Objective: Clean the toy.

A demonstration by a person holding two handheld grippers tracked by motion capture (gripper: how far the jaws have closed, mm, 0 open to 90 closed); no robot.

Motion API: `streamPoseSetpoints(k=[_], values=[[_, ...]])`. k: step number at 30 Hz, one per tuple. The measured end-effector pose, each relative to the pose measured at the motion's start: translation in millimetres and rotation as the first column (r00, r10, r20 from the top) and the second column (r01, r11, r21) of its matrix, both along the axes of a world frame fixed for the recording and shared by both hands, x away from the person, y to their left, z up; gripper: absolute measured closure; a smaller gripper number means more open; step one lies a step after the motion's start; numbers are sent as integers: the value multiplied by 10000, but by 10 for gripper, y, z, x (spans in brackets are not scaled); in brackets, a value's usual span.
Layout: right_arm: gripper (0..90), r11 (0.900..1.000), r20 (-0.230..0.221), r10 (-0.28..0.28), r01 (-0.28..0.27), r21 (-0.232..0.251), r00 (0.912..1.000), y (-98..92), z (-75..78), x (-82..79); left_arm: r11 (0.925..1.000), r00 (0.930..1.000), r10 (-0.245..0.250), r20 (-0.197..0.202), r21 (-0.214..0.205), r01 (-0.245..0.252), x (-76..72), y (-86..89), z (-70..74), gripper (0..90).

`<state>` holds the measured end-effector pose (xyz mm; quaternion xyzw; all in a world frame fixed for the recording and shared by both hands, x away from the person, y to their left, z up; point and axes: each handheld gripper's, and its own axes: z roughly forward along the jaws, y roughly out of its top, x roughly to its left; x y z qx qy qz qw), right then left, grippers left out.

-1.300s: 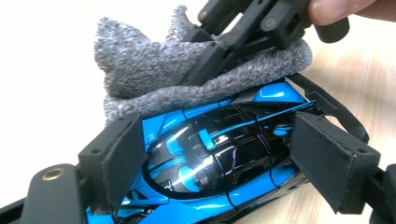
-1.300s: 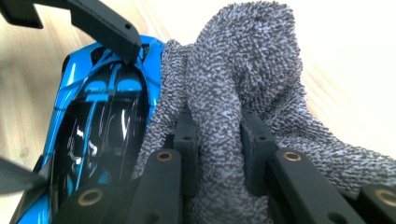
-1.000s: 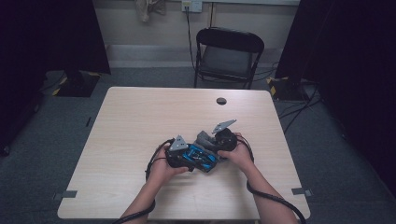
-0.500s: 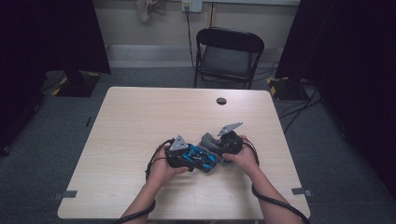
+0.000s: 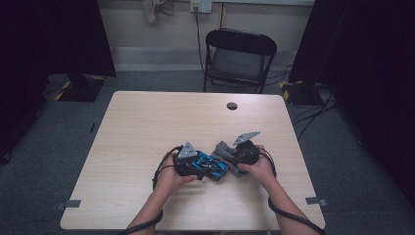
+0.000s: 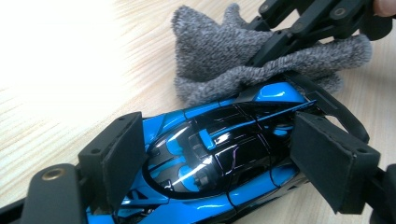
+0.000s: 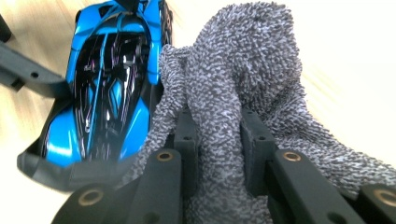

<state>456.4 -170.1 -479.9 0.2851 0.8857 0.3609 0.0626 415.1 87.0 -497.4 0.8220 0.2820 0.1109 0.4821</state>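
Shifted sideways, right hand-held gripper [image 7: 212, 135] pinches nubby grey cloth [image 7: 243, 70] against glossy blue car [image 7: 109, 79].

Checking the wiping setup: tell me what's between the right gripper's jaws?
A bunched grey cloth, pinched by the right gripper beside the blue toy car, in the right gripper view.

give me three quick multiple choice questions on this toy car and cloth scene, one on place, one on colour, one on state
1. Where does the toy car lie?
A. near the table's front edge, between the hands
B. on the chair
C. on the floor

2. What colours is the car?
A. red and white
B. blue and black
C. yellow

3. What does the right gripper do?
A. stands open
B. clamps the car
C. pinches the grey cloth

Answers: 1 A, the high view shows it on the table between both hands. 2 B, seen in the left gripper view. 3 C, cloth is bunched between its jaws, while the left gripper holds the car.
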Motion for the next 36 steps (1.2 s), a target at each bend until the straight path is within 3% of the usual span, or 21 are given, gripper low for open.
streamPoseSetpoints(k=[6,12,21,28,31,36], values=[[727,10000,-46,-28,28,-3,10000,-105,0,-70,10000,10000,-16,7,37,16,3,4,1,179],[726,9993,87,43,-40,-372,10000,-140,45,-150,10000,10000,-34,-6,29,34,4,-2,4,178],[725,9990,233,-376,381,-227,9990,-348,171,-140,9977,9992,-41,-394,677,68,28,-33,92,186],[725,9979,453,-609,618,-178,9971,-408,339,-120,9983,9980,-343,-528,457,368,-21,-26,209,212],[725,9979,482,-644,643,37,9968,-419,424,-115,9979,9983,-351,-473,536,376,-67,96,299,215],[725,9984,652,-566,569,-18,9963,-364,532,-109,9983,9988,-168,-465,553,194,-124,289,345,214]])
